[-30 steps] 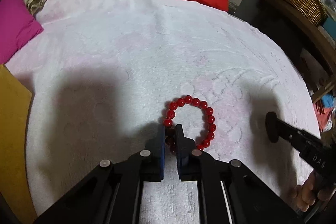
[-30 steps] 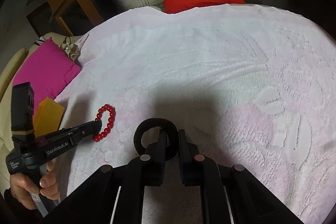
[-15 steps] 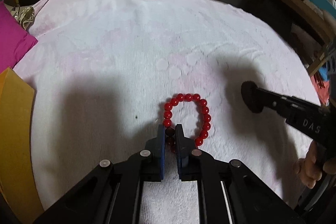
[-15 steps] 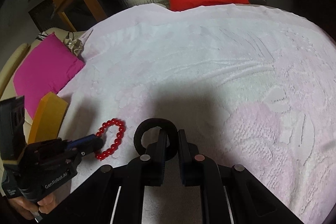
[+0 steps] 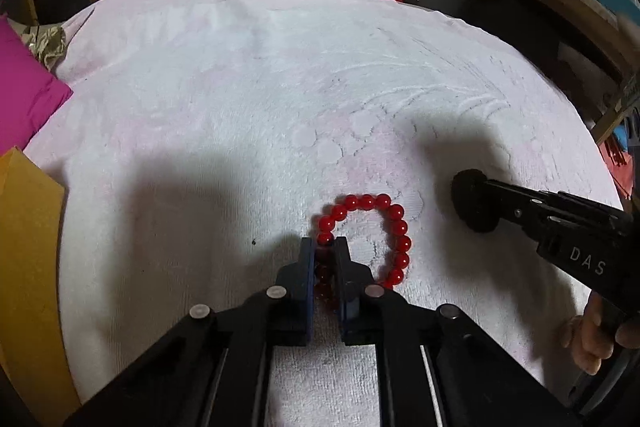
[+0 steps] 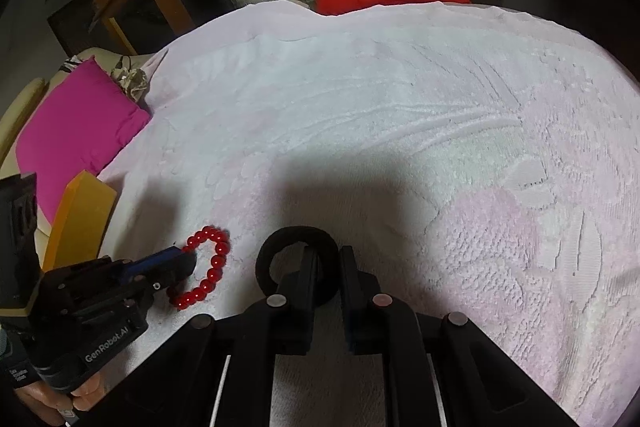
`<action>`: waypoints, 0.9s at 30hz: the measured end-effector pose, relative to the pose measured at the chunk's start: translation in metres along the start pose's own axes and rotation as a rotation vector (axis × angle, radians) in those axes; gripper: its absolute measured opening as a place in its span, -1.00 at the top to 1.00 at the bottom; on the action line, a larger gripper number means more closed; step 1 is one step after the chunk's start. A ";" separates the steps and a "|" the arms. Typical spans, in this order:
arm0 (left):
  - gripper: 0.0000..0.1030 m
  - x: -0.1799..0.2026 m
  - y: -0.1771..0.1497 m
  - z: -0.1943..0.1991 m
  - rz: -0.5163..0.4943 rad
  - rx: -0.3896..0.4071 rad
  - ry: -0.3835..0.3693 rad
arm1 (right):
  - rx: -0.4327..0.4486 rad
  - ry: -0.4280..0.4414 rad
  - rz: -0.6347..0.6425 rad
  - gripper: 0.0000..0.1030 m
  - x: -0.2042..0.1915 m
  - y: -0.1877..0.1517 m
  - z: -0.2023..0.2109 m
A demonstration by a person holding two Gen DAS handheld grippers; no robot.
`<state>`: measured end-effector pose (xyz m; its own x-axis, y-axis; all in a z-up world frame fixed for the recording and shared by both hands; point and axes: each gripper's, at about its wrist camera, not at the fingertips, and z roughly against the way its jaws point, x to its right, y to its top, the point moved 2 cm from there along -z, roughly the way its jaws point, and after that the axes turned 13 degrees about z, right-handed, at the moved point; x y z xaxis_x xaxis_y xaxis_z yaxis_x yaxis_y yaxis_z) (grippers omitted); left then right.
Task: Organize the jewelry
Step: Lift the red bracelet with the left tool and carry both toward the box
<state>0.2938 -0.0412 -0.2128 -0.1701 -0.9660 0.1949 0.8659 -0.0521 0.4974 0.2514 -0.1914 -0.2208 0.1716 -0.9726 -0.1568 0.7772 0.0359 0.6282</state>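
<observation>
Red bead bracelet is lying on the white towel, left gripper clenching its near beads, right gripper grasping the black ring just beside; gathering is underway, next needing a placement spot, likely.

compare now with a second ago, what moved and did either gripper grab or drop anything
The left gripper carried the red bead bracelet toward the right gripper and its black ring; in the right wrist view the beads now lie much closer to the ring. Nothing was grabbed or dropped: the left stays shut on the bracelet, the right on the ring. The white towel looks unchanged.
</observation>
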 end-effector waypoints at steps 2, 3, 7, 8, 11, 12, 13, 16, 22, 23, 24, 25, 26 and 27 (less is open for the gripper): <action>0.82 0.000 -0.002 0.007 0.004 0.013 -0.006 | 0.003 0.003 -0.009 0.73 0.001 -0.001 0.002; 0.82 0.000 -0.003 0.013 0.004 0.026 -0.010 | 0.003 0.004 -0.013 0.73 0.001 -0.001 0.003; 0.82 0.005 -0.007 0.035 0.003 0.069 -0.040 | 0.009 0.009 -0.008 0.74 -0.002 -0.002 0.010; 0.82 0.007 -0.008 0.041 -0.001 0.082 -0.045 | 0.016 0.011 -0.005 0.74 -0.004 -0.002 0.014; 0.82 0.013 -0.014 0.059 -0.011 0.114 -0.055 | 0.040 0.017 0.007 0.74 -0.008 -0.002 0.024; 0.82 0.014 -0.016 0.064 -0.013 0.123 -0.058 | 0.045 0.019 0.010 0.74 -0.010 -0.002 0.026; 0.82 0.015 -0.018 0.070 -0.016 0.134 -0.061 | 0.053 0.021 0.015 0.74 -0.012 -0.002 0.031; 0.82 0.021 -0.022 0.086 -0.027 0.168 -0.066 | 0.069 0.028 0.022 0.74 -0.016 -0.003 0.041; 0.82 0.027 -0.031 0.105 -0.038 0.214 -0.023 | 0.098 0.041 0.035 0.74 -0.026 -0.003 0.061; 0.82 0.027 -0.032 0.108 -0.039 0.221 -0.015 | 0.107 0.044 0.038 0.74 -0.028 -0.003 0.065; 0.82 0.027 -0.033 0.111 -0.038 0.229 -0.007 | 0.111 0.045 0.040 0.74 -0.030 -0.003 0.067; 0.82 0.027 -0.034 0.115 -0.035 0.238 -0.002 | 0.116 0.046 0.045 0.74 -0.032 -0.003 0.070; 0.82 0.027 -0.035 0.119 -0.030 0.245 0.003 | 0.117 0.047 0.048 0.74 -0.033 -0.003 0.072; 0.82 0.027 -0.035 0.121 -0.026 0.253 0.009 | 0.119 0.049 0.049 0.74 -0.034 -0.003 0.074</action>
<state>0.2017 -0.0344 -0.1223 -0.1857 -0.9674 0.1721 0.7161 -0.0133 0.6978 0.1982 -0.1755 -0.1611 0.2396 -0.9578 -0.1590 0.6903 0.0529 0.7216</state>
